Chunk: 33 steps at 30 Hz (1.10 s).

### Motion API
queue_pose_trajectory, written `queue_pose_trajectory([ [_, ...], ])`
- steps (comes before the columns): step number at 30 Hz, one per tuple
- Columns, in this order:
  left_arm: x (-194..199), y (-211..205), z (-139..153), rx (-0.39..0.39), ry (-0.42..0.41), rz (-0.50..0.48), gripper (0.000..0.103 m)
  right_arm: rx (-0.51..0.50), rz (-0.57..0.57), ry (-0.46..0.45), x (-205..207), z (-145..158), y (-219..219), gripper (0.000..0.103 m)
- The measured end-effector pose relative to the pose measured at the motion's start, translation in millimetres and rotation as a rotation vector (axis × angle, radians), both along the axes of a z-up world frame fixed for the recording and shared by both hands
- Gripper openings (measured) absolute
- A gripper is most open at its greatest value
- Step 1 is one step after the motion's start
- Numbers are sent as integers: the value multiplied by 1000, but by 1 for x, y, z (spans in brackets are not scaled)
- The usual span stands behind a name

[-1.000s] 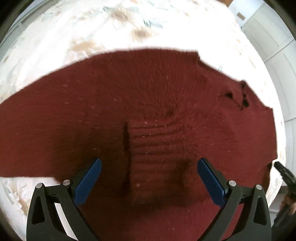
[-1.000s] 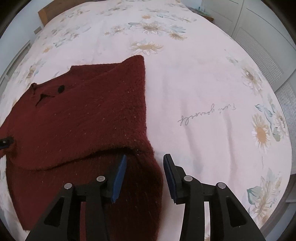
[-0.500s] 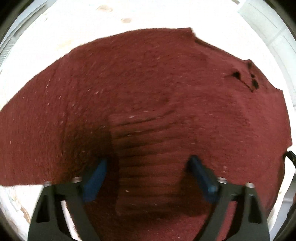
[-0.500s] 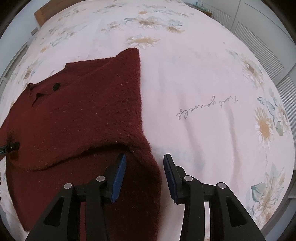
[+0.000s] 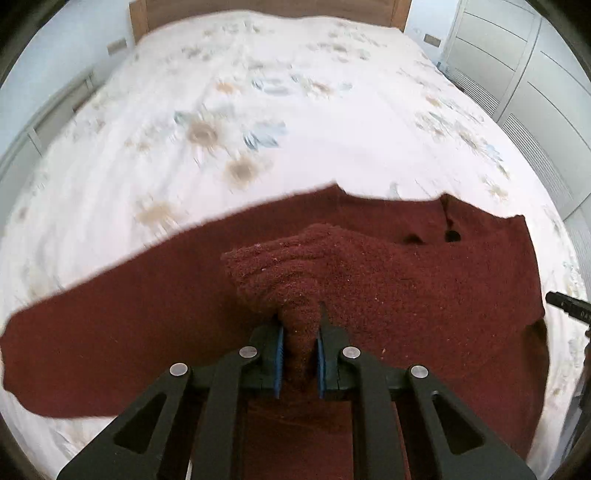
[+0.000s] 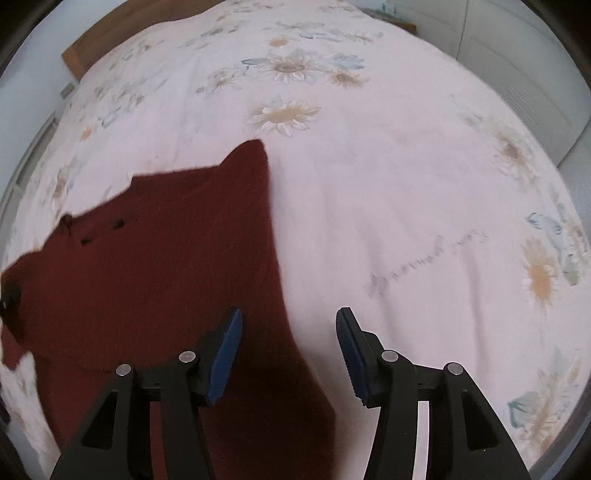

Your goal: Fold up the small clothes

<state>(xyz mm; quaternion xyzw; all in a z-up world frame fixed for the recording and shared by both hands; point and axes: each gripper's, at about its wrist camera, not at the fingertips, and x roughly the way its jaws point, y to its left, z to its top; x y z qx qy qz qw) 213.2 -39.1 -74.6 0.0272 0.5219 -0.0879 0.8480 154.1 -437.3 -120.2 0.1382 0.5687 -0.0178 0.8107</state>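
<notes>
A dark red knitted sweater (image 5: 424, 295) lies spread on the white floral bedspread (image 5: 258, 110). My left gripper (image 5: 299, 332) is shut on the sweater's ribbed cuff (image 5: 273, 269), which is lifted and bunched between the blue pads. In the right wrist view the sweater (image 6: 147, 266) lies at the left with one sleeve folded over the body. My right gripper (image 6: 288, 332) is open and empty, hovering over the sweater's right edge and the bedspread (image 6: 406, 184).
A wooden headboard (image 5: 266, 7) stands at the far end of the bed. White cupboard doors (image 5: 535, 74) run along the right. The tip of the right gripper (image 5: 569, 306) shows at the left wrist view's right edge.
My left gripper closed on the cuff and lifted it up and back. My right gripper opened wider and rose from the sweater's hem.
</notes>
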Motion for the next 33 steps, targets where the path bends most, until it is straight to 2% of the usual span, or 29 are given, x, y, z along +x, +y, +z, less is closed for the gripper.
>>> queue_pose_trajectory([
  [2,0,8,0,17,0,-1,11,29,-5,4,13,-7,2,55],
  [8,-4,23,-13,1,55,30,11,46,25,62,39,-32,18,53],
  [10,-4,24,-13,5,60,29,11,37,35,47,39,-32,20,22],
  [12,-2,21,-15,13,59,20,11,18,41,45,38,-28,21,18],
  [14,0,17,-14,22,50,5,11,-27,45,17,35,-19,21,17],
  [18,-3,10,-15,21,34,-29,11,-37,1,-23,26,-12,11,16],
  [23,-2,10,-45,91,83,-22,12,-87,18,16,26,-29,17,16],
  [25,-1,16,-58,97,109,4,16,-87,16,16,27,-32,19,17],
  [28,-2,17,-60,104,102,25,21,-65,13,2,26,-27,19,23],
  [29,-2,17,-59,108,100,27,23,-63,13,-4,25,-25,18,29],
  [31,0,17,-57,123,106,35,37,-82,16,-21,20,-14,21,38],
  [33,1,20,-53,123,117,50,44,-101,29,-47,15,-2,25,66],
])
